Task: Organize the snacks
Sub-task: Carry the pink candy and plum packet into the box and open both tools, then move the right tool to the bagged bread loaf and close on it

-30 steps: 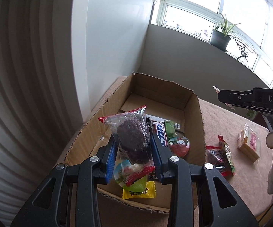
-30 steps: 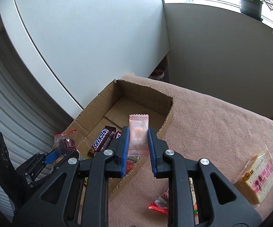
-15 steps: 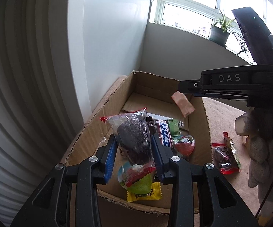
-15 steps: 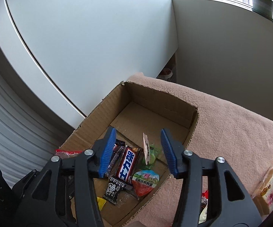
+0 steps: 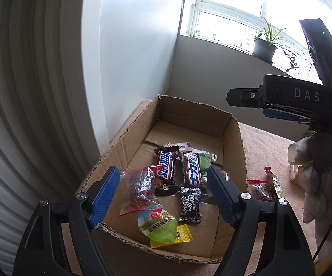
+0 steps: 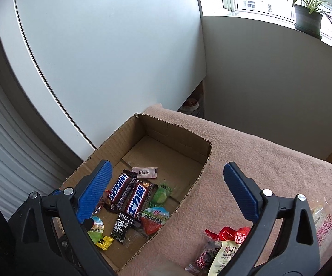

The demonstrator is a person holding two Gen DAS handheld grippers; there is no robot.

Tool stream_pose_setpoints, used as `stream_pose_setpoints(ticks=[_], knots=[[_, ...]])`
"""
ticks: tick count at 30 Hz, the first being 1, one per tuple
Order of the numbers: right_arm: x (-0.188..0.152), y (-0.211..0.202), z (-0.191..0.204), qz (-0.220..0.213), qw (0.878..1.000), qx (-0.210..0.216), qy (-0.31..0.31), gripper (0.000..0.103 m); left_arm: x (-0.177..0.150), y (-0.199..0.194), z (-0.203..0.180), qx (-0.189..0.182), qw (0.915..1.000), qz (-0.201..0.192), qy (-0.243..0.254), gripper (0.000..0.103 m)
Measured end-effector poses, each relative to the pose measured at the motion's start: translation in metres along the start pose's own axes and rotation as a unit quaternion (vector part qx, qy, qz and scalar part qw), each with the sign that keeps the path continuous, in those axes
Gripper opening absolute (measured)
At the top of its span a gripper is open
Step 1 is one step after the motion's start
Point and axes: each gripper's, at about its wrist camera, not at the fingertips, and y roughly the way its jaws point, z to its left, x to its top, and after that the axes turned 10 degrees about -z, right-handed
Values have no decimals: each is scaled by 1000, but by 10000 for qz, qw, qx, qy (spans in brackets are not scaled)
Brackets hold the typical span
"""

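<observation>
1. An open cardboard box (image 6: 177, 138) sits at the far left corner of a table covered with a pinkish-tan cloth (image 6: 269, 161), close against a white wall panel (image 6: 108, 57).
2. The snacks in the box crowd its near half: a Snickers bar (image 5: 166, 168), a second chocolate bar with white characters (image 5: 192, 172), a small black-wrapped sweet (image 5: 190, 207), a green jelly cup (image 5: 158, 226) lying on a yellow candy (image 5: 184, 233), a clear packet with a dark cake (image 5: 140, 184), a green wrapper (image 6: 162, 194) and a small white sachet (image 6: 144, 172) furthest in.
3. The far half of the box floor is bare cardboard, with room to set more down.
4. The left gripper (image 5: 163, 193) hangs over the near end of the box; its jaws are opening, with no pad pressing on anything, and the clear packet lies loose just inside the left pad.
5. The right gripper (image 6: 166, 191) is above the box's right wall; its jaws are opening wide, nothing between them but the box below.
6. In the left view the right gripper juts in over the box's right edge, held by a gloved hand (image 5: 313, 174).
7. On the cloth right of the box lie a red-and-dark packet (image 6: 221, 248) near the front edge and a wrapped bread slice (image 6: 324, 223) further right.
8. A potted plant (image 6: 308, 18) stands on the window sill, well apart from the table.
</observation>
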Motion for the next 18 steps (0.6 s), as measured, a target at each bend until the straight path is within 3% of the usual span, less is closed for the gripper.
stream_pose_setpoints(ticks=[9,18], knots=[[-23,-47,-66,-22,9991,-224,348,99,2,-4,-23,-163,9998,-67,60,78],[-41,-95,-151,-150,9938,-716,844,99,0,-12,-73,-488,9983,-97,297,78]])
